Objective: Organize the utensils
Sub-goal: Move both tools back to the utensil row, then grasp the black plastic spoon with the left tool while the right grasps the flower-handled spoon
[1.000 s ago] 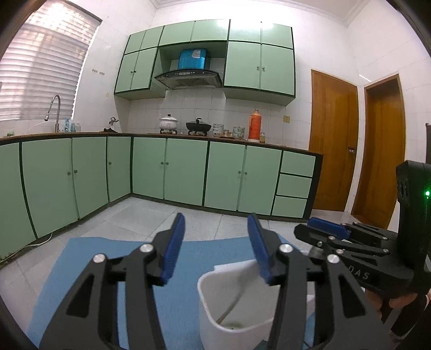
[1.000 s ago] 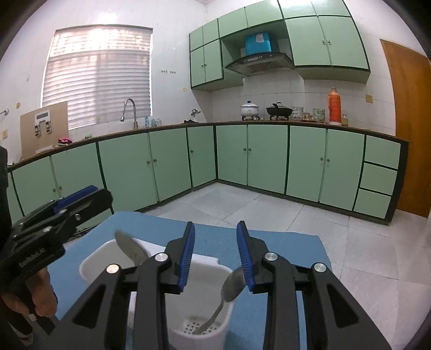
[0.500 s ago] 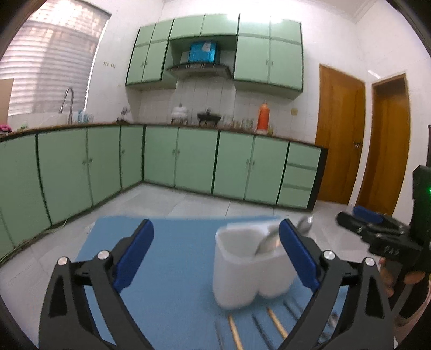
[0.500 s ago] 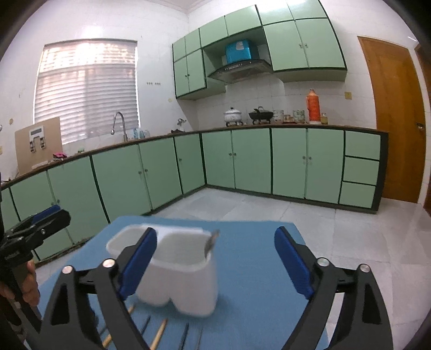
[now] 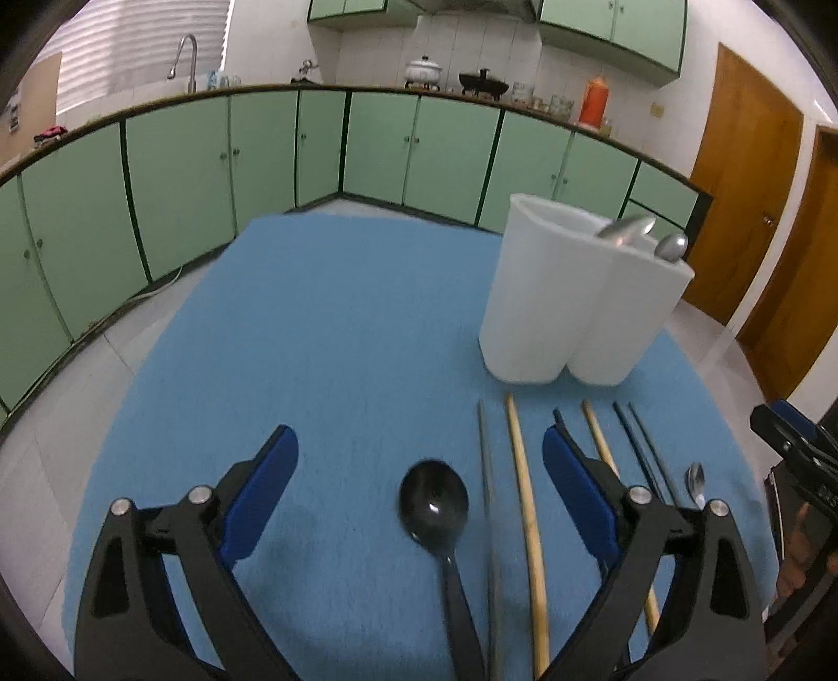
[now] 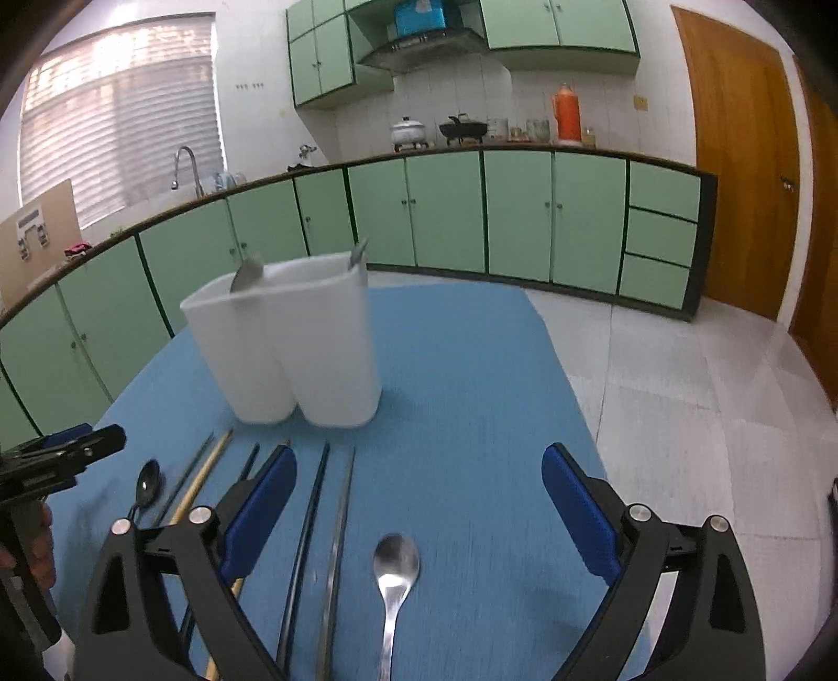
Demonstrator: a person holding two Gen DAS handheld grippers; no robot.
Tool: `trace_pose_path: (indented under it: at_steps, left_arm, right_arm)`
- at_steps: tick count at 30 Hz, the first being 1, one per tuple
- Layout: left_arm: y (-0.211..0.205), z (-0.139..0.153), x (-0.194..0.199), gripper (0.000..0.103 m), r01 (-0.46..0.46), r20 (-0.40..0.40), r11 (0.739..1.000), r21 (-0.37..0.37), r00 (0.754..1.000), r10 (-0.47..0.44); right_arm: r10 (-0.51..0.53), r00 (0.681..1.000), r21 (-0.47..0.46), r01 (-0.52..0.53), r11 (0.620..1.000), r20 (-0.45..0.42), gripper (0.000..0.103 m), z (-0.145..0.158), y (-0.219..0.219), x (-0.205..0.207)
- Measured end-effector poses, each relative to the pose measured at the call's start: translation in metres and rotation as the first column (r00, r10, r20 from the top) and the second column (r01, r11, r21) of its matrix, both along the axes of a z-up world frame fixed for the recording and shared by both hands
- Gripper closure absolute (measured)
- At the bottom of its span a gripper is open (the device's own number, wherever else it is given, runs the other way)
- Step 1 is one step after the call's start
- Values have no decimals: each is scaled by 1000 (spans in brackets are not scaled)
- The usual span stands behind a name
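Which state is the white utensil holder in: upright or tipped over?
Upright. The white utensil holder stands on its base on the blue mat, its rim facing up, with two spoons sticking out of the top.

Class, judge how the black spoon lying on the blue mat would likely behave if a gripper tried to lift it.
The black spoon looks plastic, so probably light and stiff. Its thin handle lies flat on the blue mat, so pinching may be fiddly. The glossy bowl might slip between pads.

Home kitchen; green cabinets (image 6: 518, 209), sink tap (image 6: 186, 167), range hood (image 6: 421, 44), pots (image 6: 408, 131)
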State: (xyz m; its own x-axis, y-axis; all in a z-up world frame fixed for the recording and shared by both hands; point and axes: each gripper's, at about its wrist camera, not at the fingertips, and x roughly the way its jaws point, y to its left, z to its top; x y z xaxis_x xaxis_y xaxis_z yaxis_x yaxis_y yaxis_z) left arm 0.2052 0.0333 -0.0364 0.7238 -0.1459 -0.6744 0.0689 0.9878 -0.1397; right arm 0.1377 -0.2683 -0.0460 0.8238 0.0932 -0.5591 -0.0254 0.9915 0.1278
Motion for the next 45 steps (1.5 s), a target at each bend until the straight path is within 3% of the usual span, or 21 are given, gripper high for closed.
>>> trace_pose_path:
  at_steps: [2,8,15,24,28,33,36,40,45]
  left_arm:
    - [0,-7,0,27,4,-25,1000,10,1000,-4]
    - [3,-28,8,28,1,-95,1000,3,996,-1]
    - [9,-45,17,47,1,-148,999,-50,989,-8]
    - [3,-47,21,60,17,-133,998,-66,991,-25]
    - [-2,-47,20,70,44,-130,996,-72,990,-53]
    - [-5,-46,17,71,67,-123,994,-81,990,-76]
    - [-5,-46,14,71,80,-114,993,-83,989,-89]
    - [-5,-43,9,71,87,-96,993,-76,991,-94]
    - [-1,-41,6,71,84,-85,993,-82,992,-90]
  right_arm:
    - [0,1000,2,0,1000,-7,10,-3,1,-3]
    - [14,1000,-8,-14,1000,-21,10,-10,6,-7]
    - [17,999,-14,-18,1000,-36,10,-15,7,-4]
    - [20,998,-35,-22,999,-63,10,-22,6,1]
    - [25,996,-44,-29,999,-87,11,-24,6,3]
    - [23,995,-42,-27,999,-100,12,-24,3,3]
    - [48,992,-49,-54,997,-121,18,-24,7,2]
    - [66,982,-57,-77,995,-177,36,-30,10,6]
    - [80,972,-44,-92,995,-221,42,-37,12,9]
